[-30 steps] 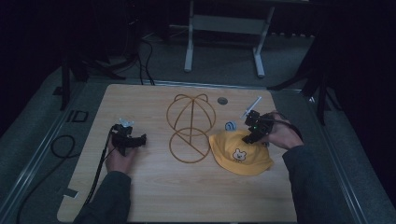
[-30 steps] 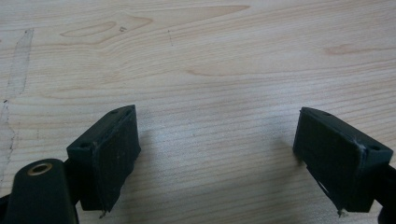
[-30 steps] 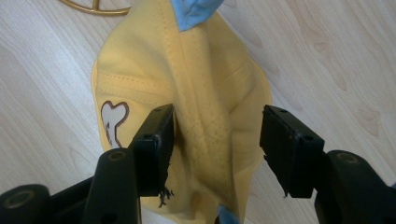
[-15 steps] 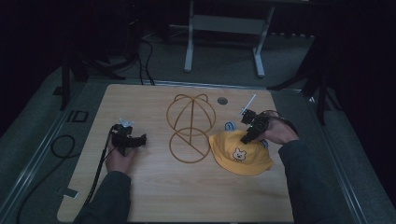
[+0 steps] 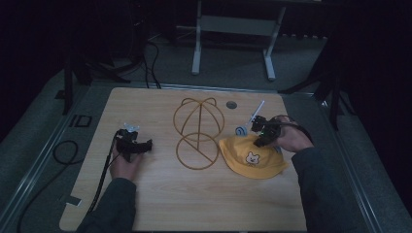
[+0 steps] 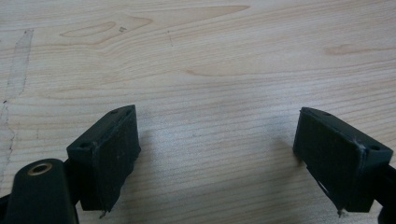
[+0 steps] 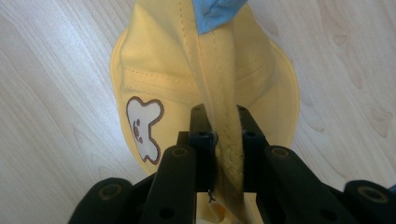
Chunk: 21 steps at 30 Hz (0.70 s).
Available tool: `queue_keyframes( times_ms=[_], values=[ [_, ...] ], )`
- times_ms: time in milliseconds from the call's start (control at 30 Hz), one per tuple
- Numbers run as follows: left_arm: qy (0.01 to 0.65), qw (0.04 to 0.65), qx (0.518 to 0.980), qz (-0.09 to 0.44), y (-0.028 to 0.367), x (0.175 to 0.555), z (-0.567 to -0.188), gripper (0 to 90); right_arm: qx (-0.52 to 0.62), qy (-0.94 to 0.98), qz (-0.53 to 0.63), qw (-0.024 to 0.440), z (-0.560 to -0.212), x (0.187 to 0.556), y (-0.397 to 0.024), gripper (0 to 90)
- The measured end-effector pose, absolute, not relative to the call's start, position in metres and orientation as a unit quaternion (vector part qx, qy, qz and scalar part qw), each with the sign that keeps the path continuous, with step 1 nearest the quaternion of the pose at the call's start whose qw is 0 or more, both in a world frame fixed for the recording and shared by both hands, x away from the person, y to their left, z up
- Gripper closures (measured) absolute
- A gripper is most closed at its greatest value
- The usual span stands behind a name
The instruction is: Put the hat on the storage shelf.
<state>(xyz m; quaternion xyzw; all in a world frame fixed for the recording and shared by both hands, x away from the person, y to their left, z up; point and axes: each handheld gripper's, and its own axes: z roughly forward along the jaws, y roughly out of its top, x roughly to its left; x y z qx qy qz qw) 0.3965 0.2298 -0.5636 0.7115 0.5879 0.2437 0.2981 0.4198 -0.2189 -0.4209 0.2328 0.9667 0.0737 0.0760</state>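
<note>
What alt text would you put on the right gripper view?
The right gripper is shut on a pinched ridge of a yellow cloth hat, its two black jaws closed on the fold. The hat lies on a light wooden table, with a white bear patch on its side and a strip of blue fabric at the top edge.

No readable text — only bear-face patch on yellow hat (image 7: 205,88), no lettering.

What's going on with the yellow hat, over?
Right gripper shut on yellow hat, pinching a fold. Left gripper open over bare table. Wire hat stand beside hat.
</note>
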Motion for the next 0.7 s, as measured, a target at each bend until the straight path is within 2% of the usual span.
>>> queue_keyframes(
  times_ms=[700],
  values=[
    [0.587, 0.297, 0.712, 0.243, 0.230, 0.396, -0.563, 14.5, 0.255, 0.944, 0.134, 0.161, -0.408, 0.392, -0.239, 81.5]
  ],
)
